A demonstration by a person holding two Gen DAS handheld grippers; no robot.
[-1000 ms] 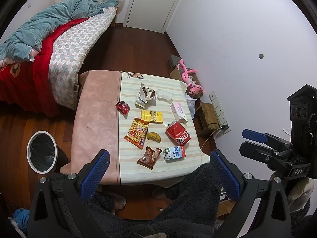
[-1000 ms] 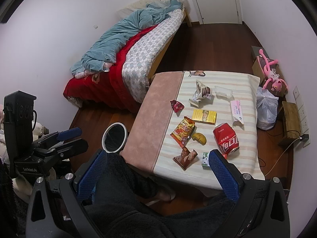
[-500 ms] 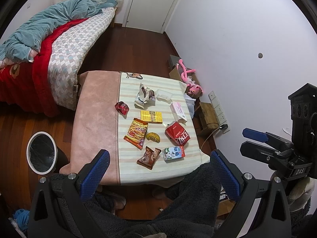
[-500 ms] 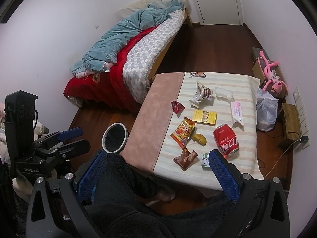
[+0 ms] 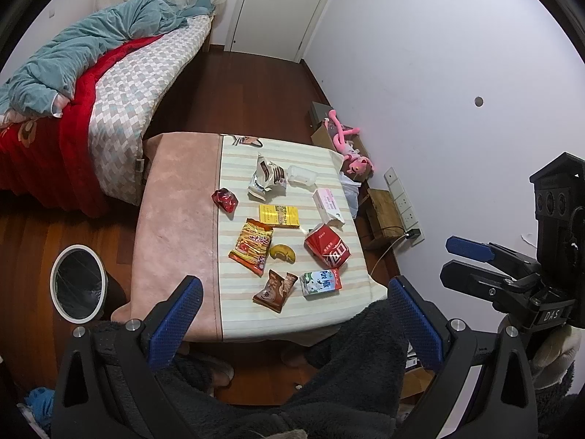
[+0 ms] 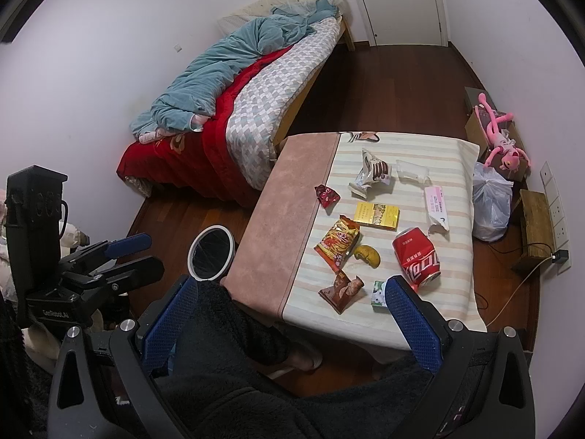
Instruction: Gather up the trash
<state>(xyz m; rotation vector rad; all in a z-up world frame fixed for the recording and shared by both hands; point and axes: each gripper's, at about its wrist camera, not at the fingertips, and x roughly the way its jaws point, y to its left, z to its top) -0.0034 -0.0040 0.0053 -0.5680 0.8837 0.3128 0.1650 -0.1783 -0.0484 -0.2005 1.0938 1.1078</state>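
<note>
1. The left claw is spread wide and holds nothing; it hangs above the near edge of the table, touching no item.
2. The right claw is likewise wide open and empty, raised over the near side of the table, well clear of the trash.
3. Nearest the claws lie a brown snack wrapper, a small milk carton and a crushed red can.
4. Further out sit an orange chip bag, a brown bun-like piece, a yellow box, a pink-and-white packet, a red candy wrapper, a torn cookie bag and a clear plastic scrap.
5. The bin stands on the floor just beside the table's left corner; nothing can be made out inside it.
6. Judging by this, collection has hardly begun: every piece is on the table, none gripped, and all remain to be carried to the bin.
</note>
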